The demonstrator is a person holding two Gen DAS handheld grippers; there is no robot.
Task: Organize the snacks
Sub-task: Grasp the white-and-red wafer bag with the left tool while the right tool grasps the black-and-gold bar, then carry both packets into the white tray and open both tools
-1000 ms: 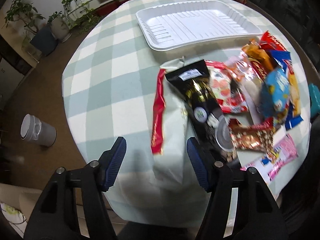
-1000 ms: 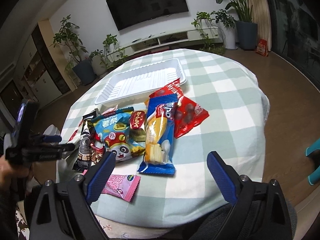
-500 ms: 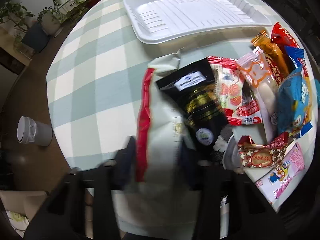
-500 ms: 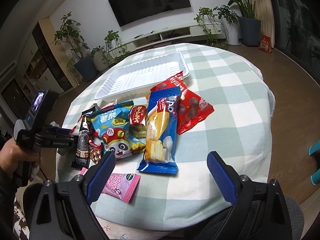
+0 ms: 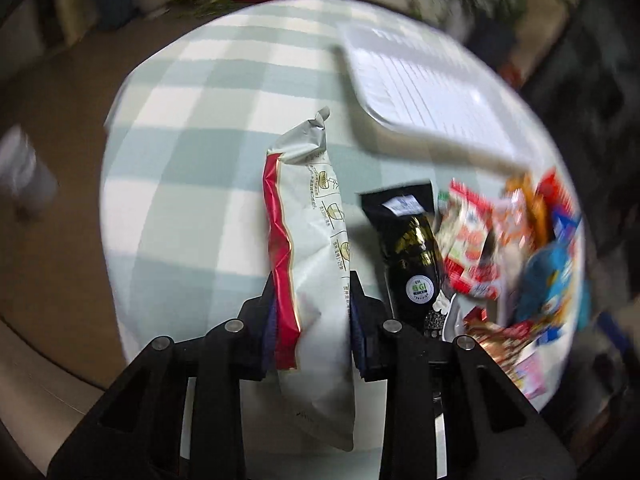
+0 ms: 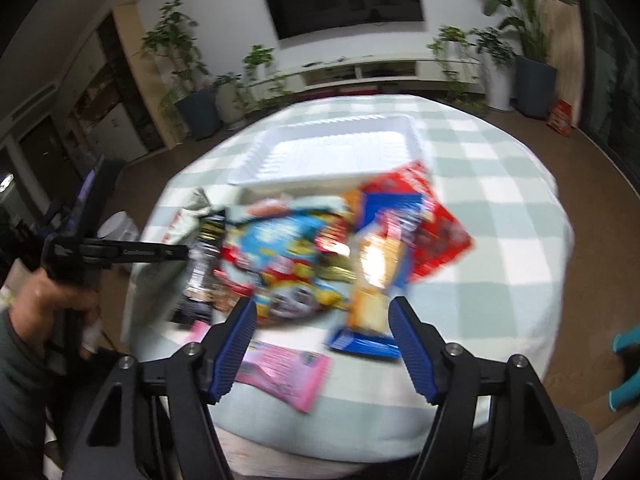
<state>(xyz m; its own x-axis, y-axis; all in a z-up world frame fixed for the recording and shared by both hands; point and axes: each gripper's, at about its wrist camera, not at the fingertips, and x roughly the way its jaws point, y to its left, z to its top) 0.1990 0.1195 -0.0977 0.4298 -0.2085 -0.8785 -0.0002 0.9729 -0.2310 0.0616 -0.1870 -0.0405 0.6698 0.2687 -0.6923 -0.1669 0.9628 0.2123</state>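
Observation:
My left gripper (image 5: 312, 300) is shut on a long pale packet with a red edge (image 5: 316, 232) and holds it above the checked tablecloth (image 5: 200, 152). The white tray (image 5: 428, 96) lies beyond it to the right; it also shows in the right wrist view (image 6: 340, 152). A black packet (image 5: 408, 240) and a pile of coloured snacks (image 5: 512, 240) lie on the right. My right gripper (image 6: 322, 324) is open and empty over the near side of the pile, above a blue panda bag (image 6: 288, 256), a blue and orange packet (image 6: 376, 268) and a pink packet (image 6: 284, 372).
A red packet (image 6: 432, 224) lies right of the pile. The left gripper and the hand holding it (image 6: 64, 264) show at the left table edge. A grey bin (image 5: 24, 176) stands on the floor at left. Plants and a TV stand lie behind the round table.
My left gripper has closed on the pale packet and lifted it off the pile, swinging left. My right gripper has moved in closer over the snacks and its jaws have narrowed.

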